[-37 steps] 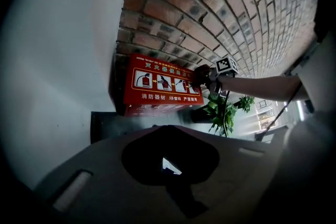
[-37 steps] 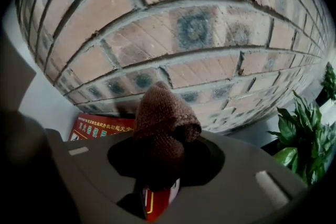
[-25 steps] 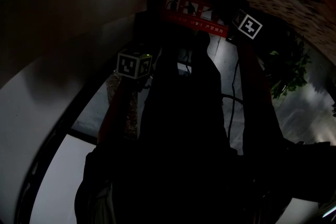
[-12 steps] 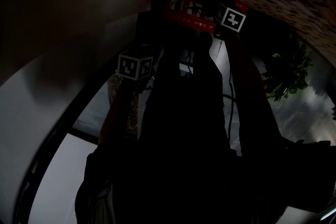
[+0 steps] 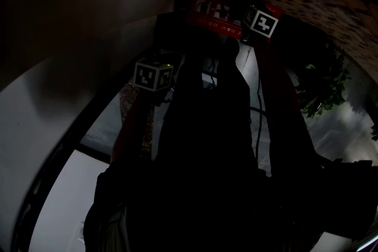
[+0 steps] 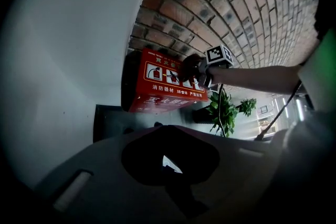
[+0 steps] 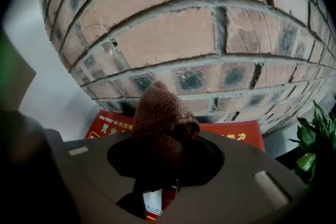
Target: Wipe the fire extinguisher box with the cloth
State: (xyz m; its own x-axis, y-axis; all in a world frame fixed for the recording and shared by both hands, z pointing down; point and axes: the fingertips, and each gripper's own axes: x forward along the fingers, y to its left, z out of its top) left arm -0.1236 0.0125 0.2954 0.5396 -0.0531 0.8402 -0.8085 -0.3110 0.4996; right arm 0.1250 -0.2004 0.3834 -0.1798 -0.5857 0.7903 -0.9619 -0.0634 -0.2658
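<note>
**Right gripper** (image 7: 159,168): jaws pinched on a brown knitted cloth (image 7: 160,113), which bunches up and stands clear of the grip. Reaches in from the right on an outstretched forearm (image 6: 262,78). Carries a marker cube (image 6: 219,55) on its upper side.

**Cloth:** sits at the right part of the printed front of the fire extinguisher box (image 6: 160,86), near the top edge. Appears from the left gripper view to meet the box face, though actual contact cannot be confirmed. Rises above the box's top edge in the right gripper view, with brickwork directly behind.

**Fire extinguisher box:** red, with white pictograms and lettering on the front. Stands at the foot of the brick wall (image 7: 184,44), just beside the white wall (image 6: 68,60) on its left. Shows in the dim head view as a red strip near the top centre, with the right gripper's marker cube at its right end.

**Left gripper** (image 6: 169,164): jaws drawn together, with only a sliver of light between them and nothing held. Hangs lower than the box and well apart from it, facing its front. Shows in the head view only by its own marker cube, below and left of the box.

**Plant** (image 6: 226,110): green and leafy, to the right of the box and apart from it.
</note>
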